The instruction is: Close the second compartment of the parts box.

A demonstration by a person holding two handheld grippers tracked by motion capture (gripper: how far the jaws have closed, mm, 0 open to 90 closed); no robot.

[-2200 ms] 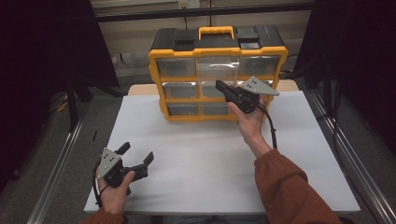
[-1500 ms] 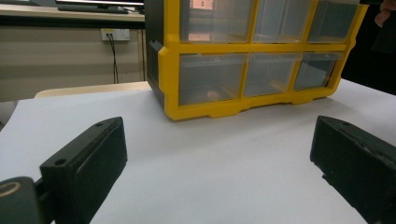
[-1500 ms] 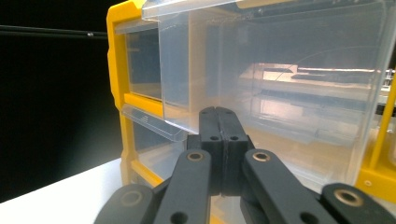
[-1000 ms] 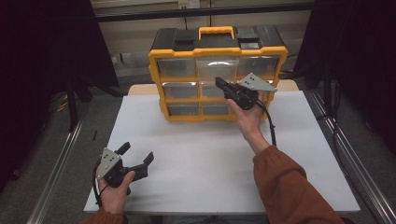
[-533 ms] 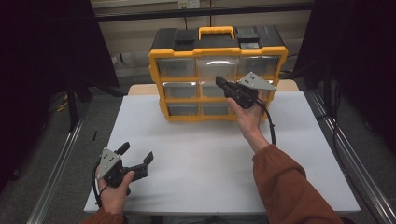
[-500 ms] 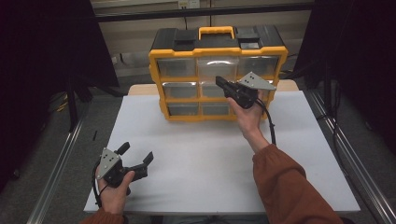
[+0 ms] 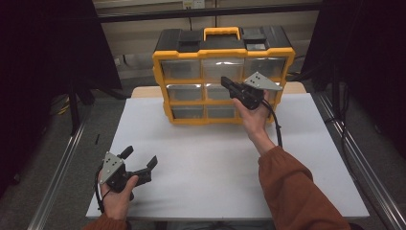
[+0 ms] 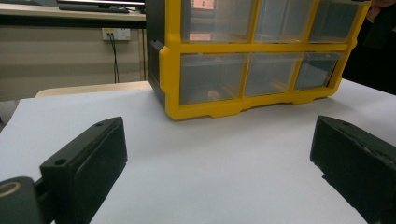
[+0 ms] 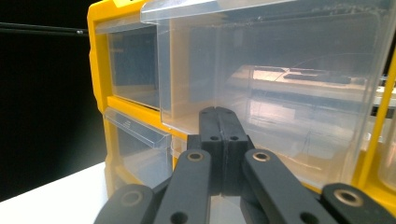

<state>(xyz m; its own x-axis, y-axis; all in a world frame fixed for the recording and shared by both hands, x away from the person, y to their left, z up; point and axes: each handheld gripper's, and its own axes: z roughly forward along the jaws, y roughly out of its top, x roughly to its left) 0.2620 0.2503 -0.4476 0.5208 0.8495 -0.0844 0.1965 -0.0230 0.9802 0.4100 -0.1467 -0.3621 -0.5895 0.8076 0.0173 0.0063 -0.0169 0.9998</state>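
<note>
Right black two-jaw gripper [image 7: 229, 85]: jaws pressed together, tips against a clear plastic drawer [image 9: 280, 93] in the middle row of the yellow-and-black drawer organiser [image 7: 222, 52]; whether they pinch its lip cannot be told. Left black gripper [image 7: 140, 162]: jaws wide apart, holding nothing, low over the white tabletop [image 7: 201, 158], well apart from the cabinet at the table's far edge. Judgement: the drawer is light, stiff and slick; best gripped by the front lip.

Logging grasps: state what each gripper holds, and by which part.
Left gripper: open, holds nothing. Right gripper: shut at a clear drawer of the yellow organizer; any grip cannot be told.
</note>
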